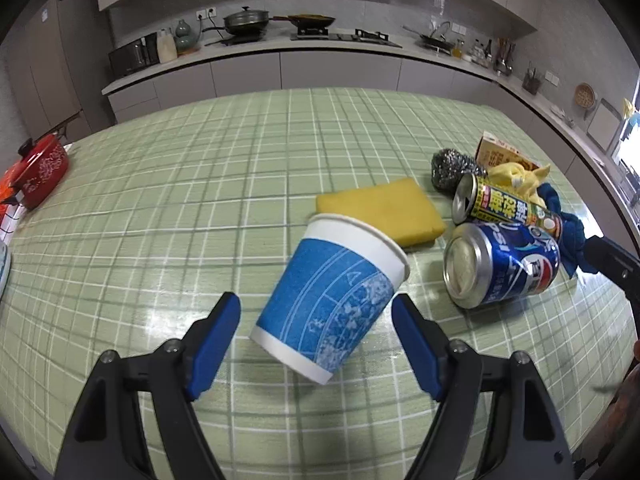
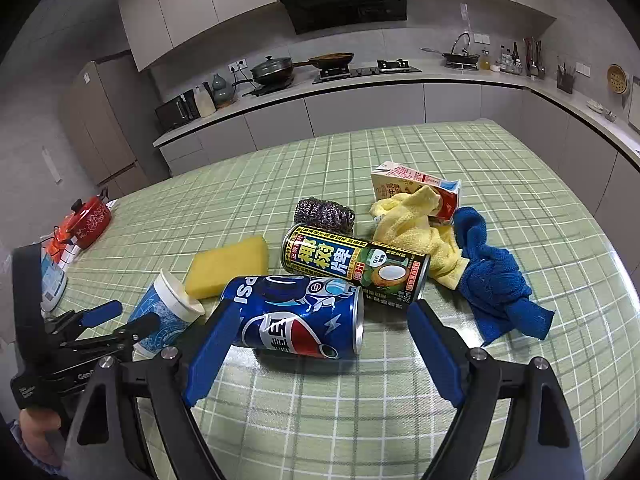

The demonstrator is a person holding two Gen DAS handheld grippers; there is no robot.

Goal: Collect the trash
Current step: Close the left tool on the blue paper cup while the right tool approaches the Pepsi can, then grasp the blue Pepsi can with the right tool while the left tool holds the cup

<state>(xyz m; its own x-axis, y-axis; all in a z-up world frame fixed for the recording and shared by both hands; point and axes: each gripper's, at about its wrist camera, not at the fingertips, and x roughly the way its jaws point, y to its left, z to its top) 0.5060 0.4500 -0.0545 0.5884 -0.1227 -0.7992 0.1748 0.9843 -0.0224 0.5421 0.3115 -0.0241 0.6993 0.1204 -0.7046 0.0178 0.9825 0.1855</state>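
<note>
A blue and white paper cup (image 1: 332,300) lies on its side on the green checked tablecloth (image 1: 200,184). My left gripper (image 1: 316,312) is open, with its jaws on either side of the cup's base, apart from it. A blue Pepsi can (image 2: 298,316) lies on its side. My right gripper (image 2: 320,320) is open around it, with the left pad at the can's bottom end. A black and yellow drink can (image 2: 356,264) lies just behind. A milk carton (image 2: 416,188) lies further back. The cup also shows in the right wrist view (image 2: 168,312).
A yellow sponge (image 2: 230,266), a steel scourer (image 2: 324,212), a yellow cloth (image 2: 416,232) and a blue cloth (image 2: 496,280) lie among the cans. A red pot (image 1: 38,172) stands at the table's left edge. Kitchen counters run behind the table.
</note>
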